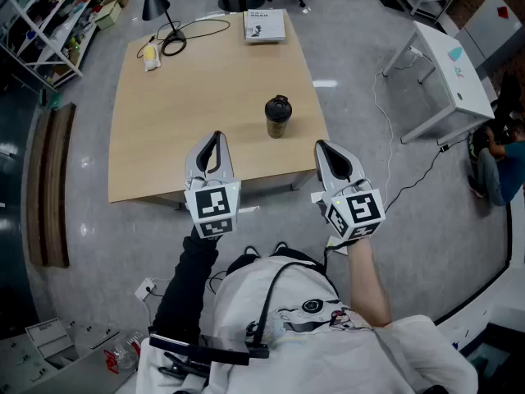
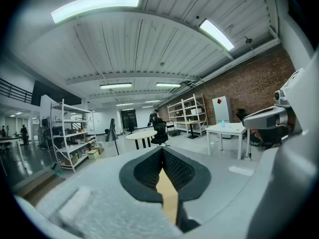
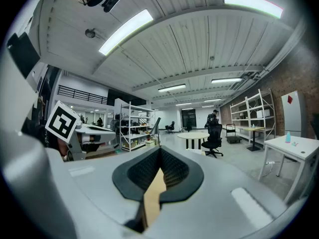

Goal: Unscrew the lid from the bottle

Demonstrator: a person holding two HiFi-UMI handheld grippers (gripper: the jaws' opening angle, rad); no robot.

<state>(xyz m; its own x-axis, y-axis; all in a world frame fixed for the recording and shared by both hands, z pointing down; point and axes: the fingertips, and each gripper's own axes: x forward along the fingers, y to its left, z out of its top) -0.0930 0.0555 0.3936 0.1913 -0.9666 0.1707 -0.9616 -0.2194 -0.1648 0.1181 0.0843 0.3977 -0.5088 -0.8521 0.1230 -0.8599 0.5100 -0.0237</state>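
Note:
A dark bottle (image 1: 278, 118) with a black lid (image 1: 278, 105) stands upright on the wooden table (image 1: 197, 89), toward its near right part. My left gripper (image 1: 216, 138) is held over the table's near edge, left of the bottle, shut and empty. Off the near right corner hangs my right gripper (image 1: 321, 148), likewise shut with nothing in it. Both gripper views look out level across the room, with the black pads (image 2: 162, 166) (image 3: 159, 168) pressed together and only a sliver of table between them. The bottle is not in either gripper view.
A booklet (image 1: 264, 25) lies at the table's far edge. A black lamp base with its cable (image 1: 174, 43) and a small item (image 1: 150, 56) sit at the far left. A white table (image 1: 447, 76) stands to the right, shelving (image 1: 49, 15) to the far left.

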